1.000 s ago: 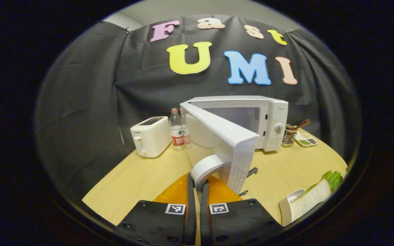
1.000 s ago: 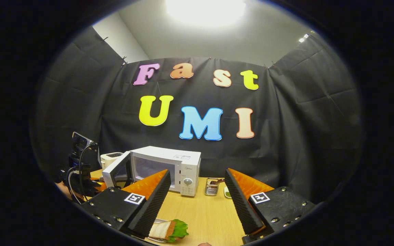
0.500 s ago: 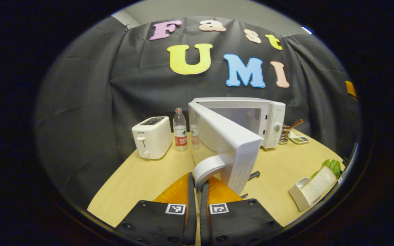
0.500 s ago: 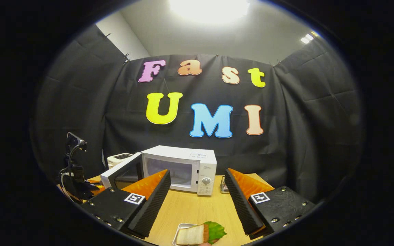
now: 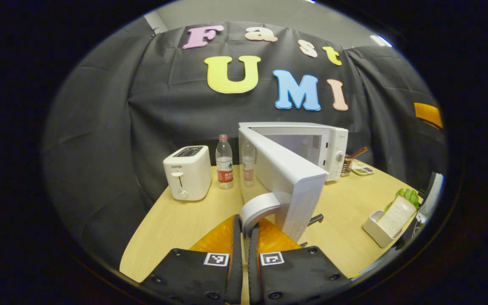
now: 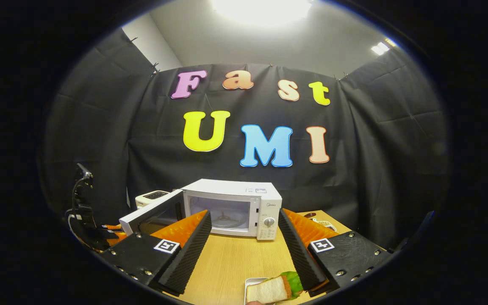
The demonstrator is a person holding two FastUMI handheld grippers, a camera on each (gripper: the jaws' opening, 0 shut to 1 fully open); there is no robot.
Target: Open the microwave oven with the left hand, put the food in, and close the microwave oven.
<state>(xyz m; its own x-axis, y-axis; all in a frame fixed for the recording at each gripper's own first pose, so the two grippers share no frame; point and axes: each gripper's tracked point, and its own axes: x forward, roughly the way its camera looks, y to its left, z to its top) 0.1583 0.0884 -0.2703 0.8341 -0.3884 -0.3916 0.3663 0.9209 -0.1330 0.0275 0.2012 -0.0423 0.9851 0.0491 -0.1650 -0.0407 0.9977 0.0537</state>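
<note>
Left gripper clamps the microwave door handle; right gripper, fingers spread and empty, hangs just above the sandwich, cavity straight ahead

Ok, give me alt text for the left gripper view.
The left hand-held gripper is shut on the white door handle of the microwave, whose door stands wide open. A toaster and two bottles stand left of it; a sandwich tray sits far right.
</note>
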